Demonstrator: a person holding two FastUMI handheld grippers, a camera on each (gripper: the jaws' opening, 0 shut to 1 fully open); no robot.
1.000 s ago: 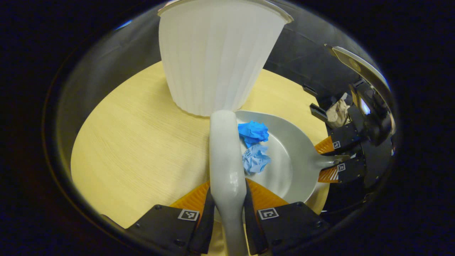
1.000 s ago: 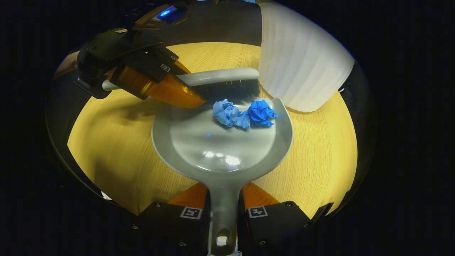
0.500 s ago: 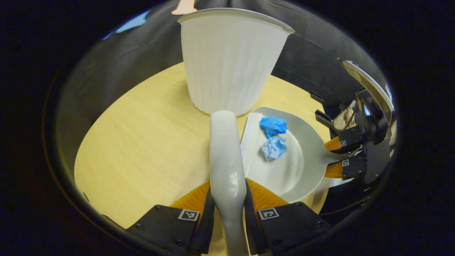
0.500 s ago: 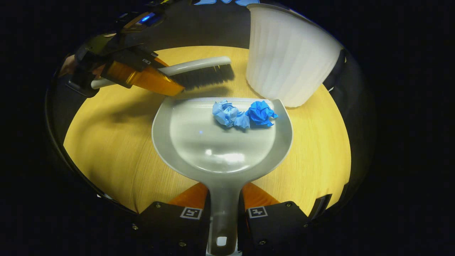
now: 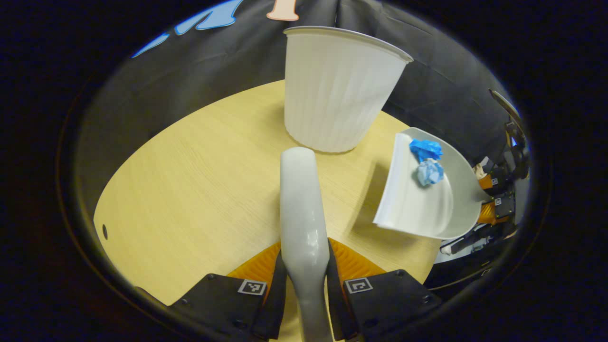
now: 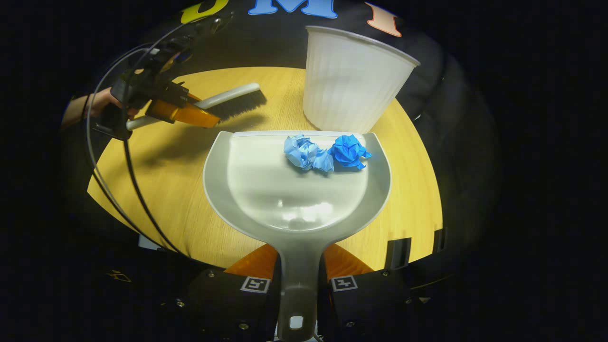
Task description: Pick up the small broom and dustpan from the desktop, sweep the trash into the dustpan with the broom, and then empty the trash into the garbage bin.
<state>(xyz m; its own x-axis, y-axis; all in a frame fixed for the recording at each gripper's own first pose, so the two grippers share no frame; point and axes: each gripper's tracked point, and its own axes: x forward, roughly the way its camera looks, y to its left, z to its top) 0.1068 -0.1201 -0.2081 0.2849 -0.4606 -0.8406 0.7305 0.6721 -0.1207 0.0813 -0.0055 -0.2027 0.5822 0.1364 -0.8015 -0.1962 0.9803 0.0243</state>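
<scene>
Two crumpled blue paper balls (image 6: pixel 327 153) are seen lying side by side at the far lip of the grey dustpan (image 6: pixel 294 190). The dustpan handle is clamped between the jaws of the right gripper (image 6: pixel 297 285); the pan is held above the round wooden worktop (image 6: pixel 156 190). The white ribbed garbage bin (image 6: pixel 351 80) stands upright just beyond the pan's far right edge (whether touching cannot be told). The broom (image 5: pixel 301 213) is gripped at its handle by the left gripper (image 5: pixel 304 280), bristles (image 6: pixel 237 105) over the worktop's far left.
</scene>
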